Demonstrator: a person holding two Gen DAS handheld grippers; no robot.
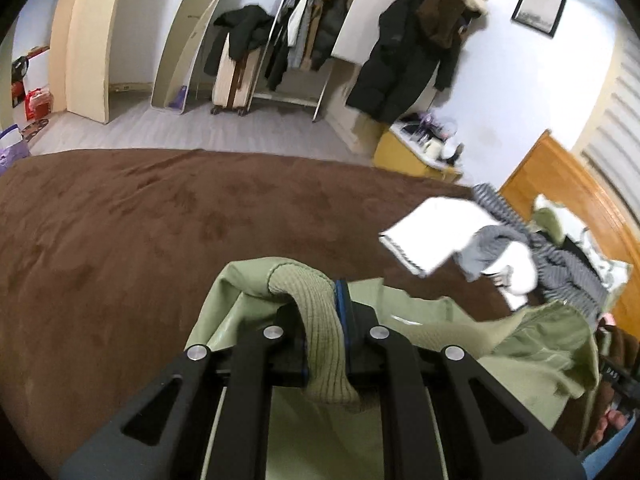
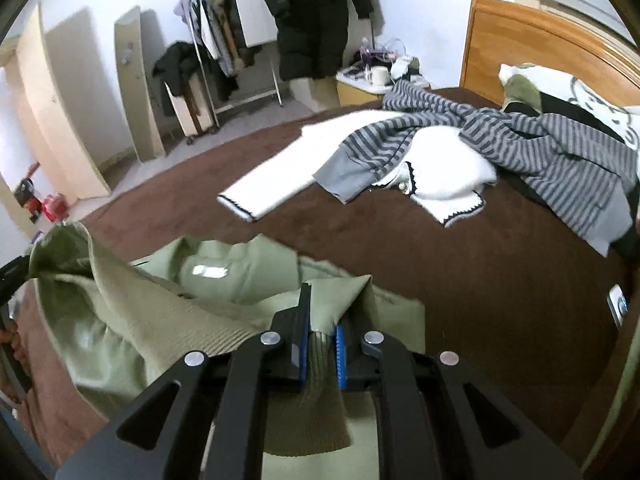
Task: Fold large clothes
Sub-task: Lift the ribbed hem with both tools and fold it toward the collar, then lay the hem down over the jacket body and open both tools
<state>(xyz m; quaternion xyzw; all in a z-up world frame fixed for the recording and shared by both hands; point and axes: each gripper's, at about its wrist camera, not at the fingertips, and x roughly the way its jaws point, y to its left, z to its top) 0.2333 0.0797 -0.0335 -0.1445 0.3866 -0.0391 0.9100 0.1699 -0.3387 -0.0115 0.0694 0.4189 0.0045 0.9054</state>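
Nearest your left camera, the left gripper [image 1: 326, 320] has its black, blue-padded jaws pinched on the ribbed knit cuff [image 1: 320, 320] of the pale green, smooth-shelled jacket [image 1: 460, 336], which drapes over the jaws and trails down toward 6 o'clock. The rest of that jacket spreads from the gripper toward 3 o'clock, over the brown plush bedspread [image 1: 140, 220] that fills the view from 9 o'clock to the centre. At about 2 o'clock on the bedspread lie a white knit cardigan with dark scalloped trim [image 1: 432, 232] and, partly over it, a grey striped knit top [image 1: 560, 264]. Beyond the bed, at 12 o'clock, a clothes rack [image 1: 304, 32] stands beside a beige suitcase [image 1: 232, 80]; a long black padded coat [image 1: 404, 52] hangs on the wall at 1 o'clock.

In your right camera, the right gripper [image 2: 322, 340] is pressed together on another ribbed green band of the same jacket, the fabric caught between the blue pads. The jacket bunches from 9 o'clock, where its far end is lifted at the frame edge, across to the jaws. The white cardigan lies at 12 o'clock, with the striped top overlapping it and running to 3 o'clock. A wooden headboard [image 2: 540, 40] rises at 2 o'clock.
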